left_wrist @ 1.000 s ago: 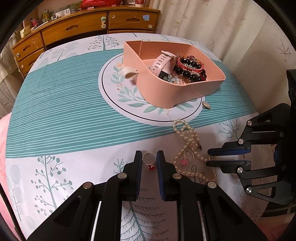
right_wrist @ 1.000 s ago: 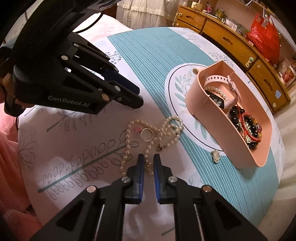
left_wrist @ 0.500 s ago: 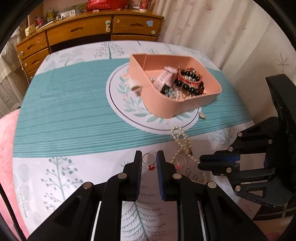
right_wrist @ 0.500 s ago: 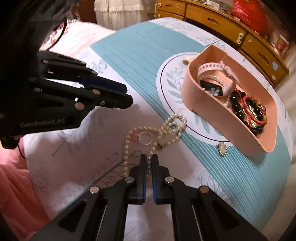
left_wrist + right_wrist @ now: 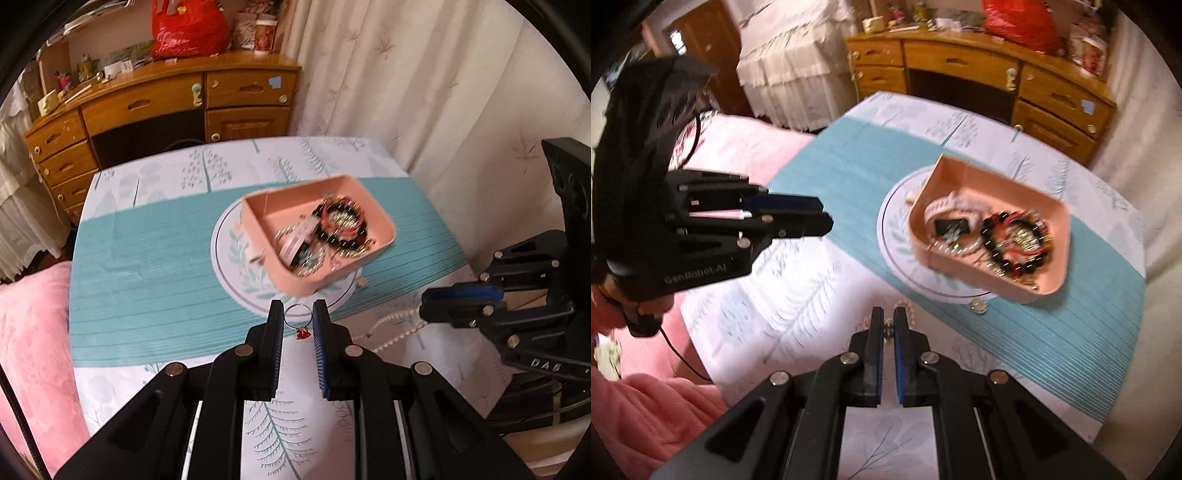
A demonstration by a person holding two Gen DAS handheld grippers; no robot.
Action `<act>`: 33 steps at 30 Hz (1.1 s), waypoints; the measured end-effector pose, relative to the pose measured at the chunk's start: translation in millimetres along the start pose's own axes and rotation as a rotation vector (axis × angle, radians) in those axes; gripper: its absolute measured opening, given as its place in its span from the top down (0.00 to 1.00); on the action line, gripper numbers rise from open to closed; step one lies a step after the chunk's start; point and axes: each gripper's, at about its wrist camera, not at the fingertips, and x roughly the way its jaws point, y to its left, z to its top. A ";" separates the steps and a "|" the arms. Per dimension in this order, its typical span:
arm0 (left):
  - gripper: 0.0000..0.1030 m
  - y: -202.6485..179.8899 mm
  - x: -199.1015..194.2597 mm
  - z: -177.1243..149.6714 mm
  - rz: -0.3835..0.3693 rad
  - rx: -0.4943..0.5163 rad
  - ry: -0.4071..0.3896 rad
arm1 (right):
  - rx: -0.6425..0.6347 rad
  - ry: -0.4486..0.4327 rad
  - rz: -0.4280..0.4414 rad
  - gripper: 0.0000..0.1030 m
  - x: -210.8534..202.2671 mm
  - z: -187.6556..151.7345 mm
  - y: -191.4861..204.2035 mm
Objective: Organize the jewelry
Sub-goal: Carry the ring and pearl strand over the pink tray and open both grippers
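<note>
My left gripper [image 5: 298,321] is shut on a thin ring with a red charm [image 5: 300,325] and holds it high above the table, short of the pink tray [image 5: 384,225]. The tray holds a pink watch [image 5: 945,206], dark bead bracelets [image 5: 1015,240] and other pieces. My right gripper [image 5: 888,326] is shut on the pearl necklace [image 5: 905,308]; the strand also shows hanging from it in the left wrist view [image 5: 391,328]. A small pendant [image 5: 978,305] lies on the cloth beside the tray.
The round table has a teal and white tree-print cloth [image 5: 147,258]. A wooden dresser [image 5: 147,110] stands behind it, a curtain [image 5: 406,92] to the right and pink bedding [image 5: 33,332] to the left.
Both grippers have risen well above the table. The left one carries the ring up and toward the tray. The right one has closed on the pearl necklace and lifted it.
</note>
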 end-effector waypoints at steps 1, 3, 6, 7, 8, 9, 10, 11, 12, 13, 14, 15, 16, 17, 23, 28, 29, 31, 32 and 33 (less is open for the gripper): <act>0.87 -1.8 -4.0 4.2 -0.002 0.005 -0.004 | 0.006 -0.009 -0.005 0.96 -7.0 2.5 -0.4; 0.87 -6.7 -13.1 12.1 -0.008 0.018 -0.015 | 0.030 -0.026 -0.013 0.96 -23.9 9.7 -4.2; 0.87 -13.9 -27.3 27.4 -0.014 0.038 -0.025 | 0.069 -0.048 -0.020 0.96 -46.4 24.9 -12.6; 0.87 -16.5 -31.0 32.0 -0.018 0.042 -0.029 | 0.072 -0.058 -0.025 0.96 -53.3 28.4 -13.3; 0.87 -18.6 -35.4 37.4 -0.021 0.047 -0.036 | 0.068 -0.073 -0.035 0.96 -61.4 34.0 -14.0; 0.87 -20.5 -38.6 41.3 -0.023 0.050 -0.038 | 0.064 -0.086 -0.042 0.96 -70.2 37.2 -13.9; 0.87 -22.7 -42.2 47.1 -0.026 0.056 -0.041 | 0.063 -0.097 -0.048 0.95 -77.0 41.8 -14.3; 0.87 -25.1 -45.8 53.4 -0.027 0.065 -0.049 | 0.062 -0.109 -0.055 0.95 -84.3 46.5 -14.9; 0.87 -27.1 -49.0 59.0 -0.030 0.074 -0.060 | 0.062 -0.126 -0.062 0.95 -92.3 51.3 -15.9; 0.87 -29.5 -51.9 63.8 -0.031 0.081 -0.071 | 0.059 -0.143 -0.068 0.95 -99.1 55.9 -17.2; 0.87 -31.9 -54.6 69.9 -0.032 0.088 -0.084 | 0.056 -0.162 -0.075 0.95 -105.0 59.7 -18.3; 0.87 -33.4 -56.0 75.1 -0.035 0.092 -0.092 | 0.051 -0.185 -0.085 0.95 -111.9 64.8 -20.3; 0.87 -34.8 -57.8 81.6 -0.036 0.096 -0.103 | 0.048 -0.202 -0.096 0.95 -116.5 68.8 -22.1; 0.87 -36.5 -58.9 87.5 -0.039 0.097 -0.114 | 0.044 -0.220 -0.106 0.95 -121.5 73.2 -23.9; 0.87 -40.3 -47.9 109.3 -0.058 0.085 -0.137 | 0.052 -0.331 -0.143 0.95 -140.4 93.4 -41.3; 0.87 -36.1 -15.8 111.6 -0.085 0.075 -0.138 | 0.119 -0.350 -0.120 0.95 -121.9 95.3 -63.7; 0.87 -35.1 -6.3 110.1 -0.095 0.074 -0.142 | 0.134 -0.346 -0.110 0.95 -114.1 92.8 -68.8; 0.87 -31.3 14.2 104.9 -0.121 0.064 -0.141 | 0.171 -0.325 -0.100 0.95 -92.6 84.3 -79.9; 0.87 -30.3 26.1 102.7 -0.131 0.059 -0.135 | 0.197 -0.312 -0.092 0.95 -77.3 77.3 -87.5; 0.87 -28.9 40.0 98.7 -0.138 0.053 -0.124 | 0.219 -0.305 -0.087 0.95 -66.7 72.1 -92.2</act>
